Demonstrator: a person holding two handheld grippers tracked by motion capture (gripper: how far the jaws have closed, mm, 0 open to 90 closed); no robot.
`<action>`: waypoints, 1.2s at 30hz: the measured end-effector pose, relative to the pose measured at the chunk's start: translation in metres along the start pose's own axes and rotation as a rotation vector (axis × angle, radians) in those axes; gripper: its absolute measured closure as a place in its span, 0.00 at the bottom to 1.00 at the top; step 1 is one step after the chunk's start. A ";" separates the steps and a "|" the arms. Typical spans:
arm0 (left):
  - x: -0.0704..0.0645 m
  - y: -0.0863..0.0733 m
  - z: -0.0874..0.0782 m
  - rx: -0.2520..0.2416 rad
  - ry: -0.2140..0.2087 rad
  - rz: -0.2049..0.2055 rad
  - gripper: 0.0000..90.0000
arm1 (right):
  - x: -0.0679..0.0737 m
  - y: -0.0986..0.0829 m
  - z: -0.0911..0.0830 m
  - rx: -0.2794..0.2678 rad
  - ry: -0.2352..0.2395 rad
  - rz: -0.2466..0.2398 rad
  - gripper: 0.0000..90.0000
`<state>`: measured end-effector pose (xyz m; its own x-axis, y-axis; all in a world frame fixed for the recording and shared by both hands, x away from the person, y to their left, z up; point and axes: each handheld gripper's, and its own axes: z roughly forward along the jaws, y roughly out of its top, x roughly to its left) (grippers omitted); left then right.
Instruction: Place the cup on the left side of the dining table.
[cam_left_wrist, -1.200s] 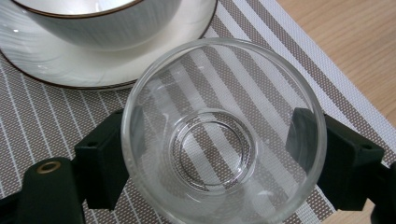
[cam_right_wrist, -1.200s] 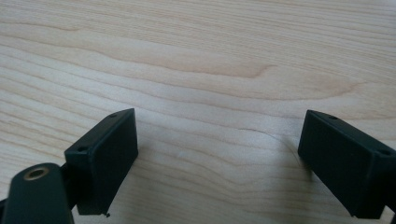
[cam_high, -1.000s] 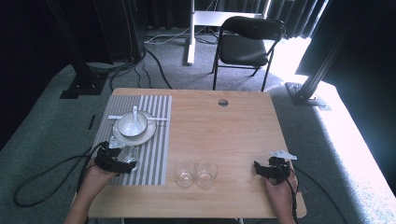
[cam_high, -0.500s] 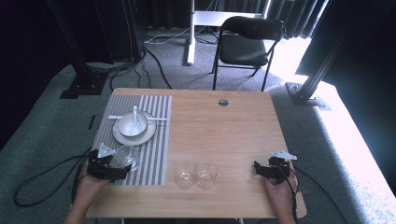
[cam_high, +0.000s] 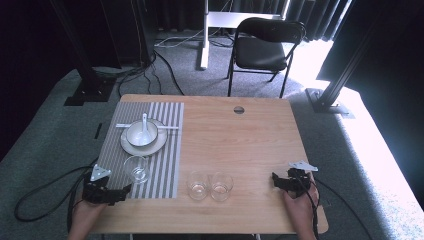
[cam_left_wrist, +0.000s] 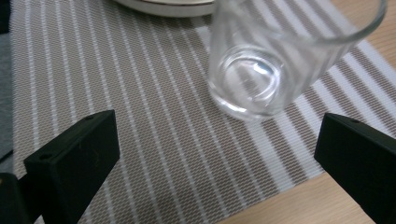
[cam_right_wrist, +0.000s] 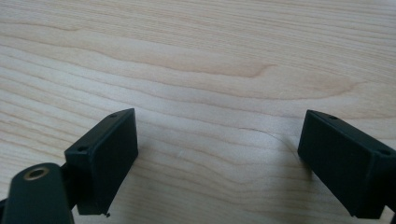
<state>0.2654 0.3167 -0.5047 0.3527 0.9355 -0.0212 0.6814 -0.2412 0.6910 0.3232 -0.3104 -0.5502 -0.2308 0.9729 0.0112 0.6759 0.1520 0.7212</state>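
Observation:
A clear glass (cam_high: 136, 168) (cam_left_wrist: 271, 60) stands upright on the striped placemat (cam_high: 162, 150) (cam_left_wrist: 116, 84). My left gripper (cam_high: 122, 190) (cam_left_wrist: 215, 163) sits open at the mat's near left corner, a short way back from the glass, jaws wide and empty. Behind the glass a white bowl with a spoon (cam_high: 142, 132) rests on a plate (cam_high: 150, 147). Two more glasses (cam_high: 198, 185) (cam_high: 221, 186) stand side by side on the bare wood. My right gripper (cam_high: 275, 179) (cam_right_wrist: 217, 158) rests open at the table's near right, only wood between its jaws.
The wooden table (cam_high: 240, 145) has a round cable hole (cam_high: 239, 109) near its far edge. A black chair (cam_high: 265, 45) and a white stand (cam_high: 204, 35) are on the floor beyond. Cables trail off both sides.
My left gripper has let go of the glass and drawn back toward the near left corner. The glass stays on the mat. The right gripper has not moved.

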 end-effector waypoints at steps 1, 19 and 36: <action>0.001 -0.002 -0.001 -0.004 0.001 -0.007 0.01 | 0.000 0.000 0.000 0.000 0.000 0.000 0.13; 0.011 -0.055 -0.029 -0.126 0.090 -0.045 0.01 | 0.000 0.000 0.000 -0.001 0.000 0.001 0.13; 0.018 -0.103 -0.040 -0.177 0.127 -0.021 0.01 | 0.000 -0.001 -0.001 0.000 -0.002 0.002 0.13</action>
<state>0.1761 0.3683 -0.5472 0.2484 0.9676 0.0459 0.5609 -0.1823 0.8076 0.3222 -0.3104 -0.5502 -0.2280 0.9736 0.0116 0.6765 0.1498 0.7211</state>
